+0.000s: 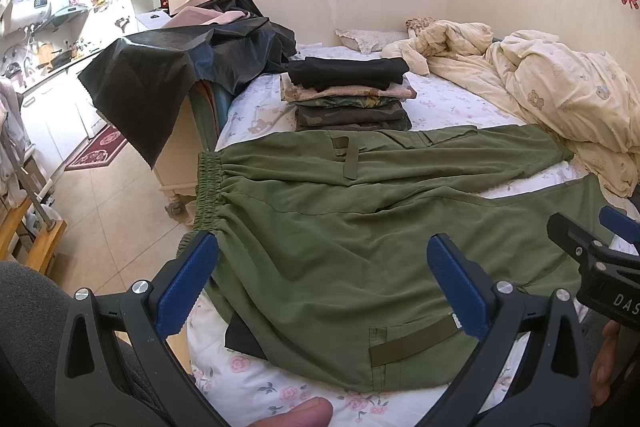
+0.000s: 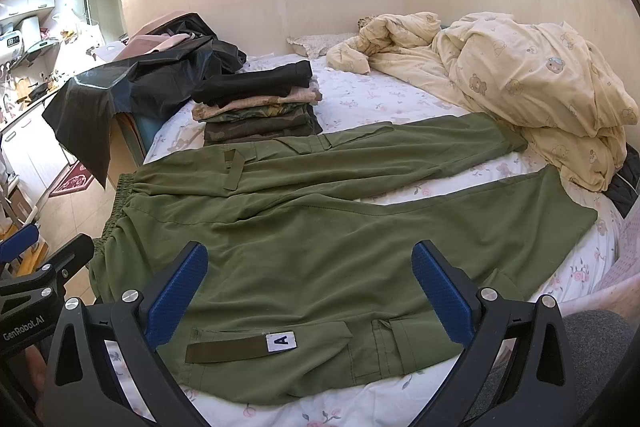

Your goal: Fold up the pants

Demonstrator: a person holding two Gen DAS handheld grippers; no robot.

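Pants [image 1: 360, 227] of olive green lie spread flat on the bed [image 1: 256, 391] in the left wrist view, elastic waistband at the bed's left edge and both legs running toward the right edge, parted in a narrow V with floral sheet showing between them. The left gripper [image 1: 322, 281] hovers above the near leg with its jaws spread wide and nothing between the blue pads [image 1: 188, 287]. At the frame's right edge the right gripper [image 1: 596, 247] shows only in part. Behind the pants, a stack of folded clothes [image 1: 348, 95] sits near the bed's far side, with a crumpled cream quilt [image 1: 552, 87] heaped toward the far right corner and a black sheet [image 1: 168, 67] draped over furniture past the left edge.

From the right wrist view, the pants [image 2: 340, 227] fill the near half of the bed [image 2: 400, 95], a white tag marked "A" [image 2: 282, 341] on the strap of the near leg's pocket. The right gripper [image 2: 310, 293] also hangs wide open over the near leg, gripping nothing. The left gripper [image 2: 44, 267] peeks in at the left, by the waistband. The folded stack [image 2: 260, 99] and quilt [image 2: 520, 75] lie beyond.
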